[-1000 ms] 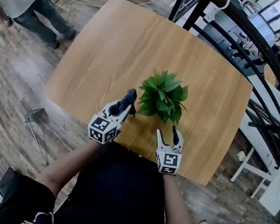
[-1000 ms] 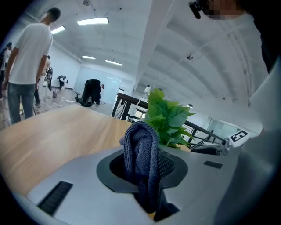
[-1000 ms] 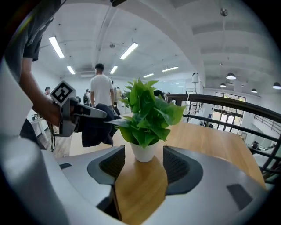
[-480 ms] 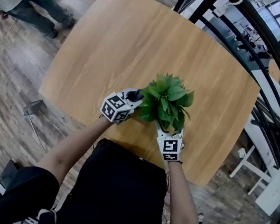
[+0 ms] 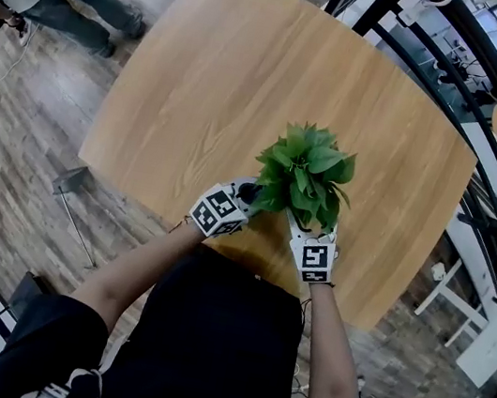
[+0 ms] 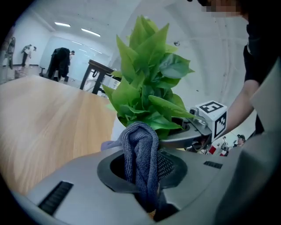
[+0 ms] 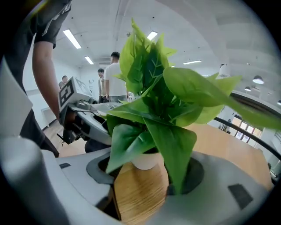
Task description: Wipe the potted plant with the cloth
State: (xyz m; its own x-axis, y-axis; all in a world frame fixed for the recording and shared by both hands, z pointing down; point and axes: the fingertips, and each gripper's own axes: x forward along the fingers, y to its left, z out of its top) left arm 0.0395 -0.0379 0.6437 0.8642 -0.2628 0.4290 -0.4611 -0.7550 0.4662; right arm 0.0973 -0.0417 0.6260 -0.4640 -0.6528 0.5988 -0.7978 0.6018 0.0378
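With the potted plant (image 5: 305,173) by the bench's (image 5: 252,70) near edge, the left tool (image 5: 248,189), clamped on the cloth (image 6: 140,154), likely needed light strokes along each leaf, while the right tool (image 7: 145,186), its jaws just opened wide around the white pot (image 7: 145,159) without pressing it, could steady it.

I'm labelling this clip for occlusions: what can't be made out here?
- Pot: head view, covered by the leaves; left gripper view, mostly behind the cloth.
- Cloth-to-leaf contact: left gripper view, they overlap, so touch is unclear.
- Bystanders: left gripper view, too small to tell what they're doing.
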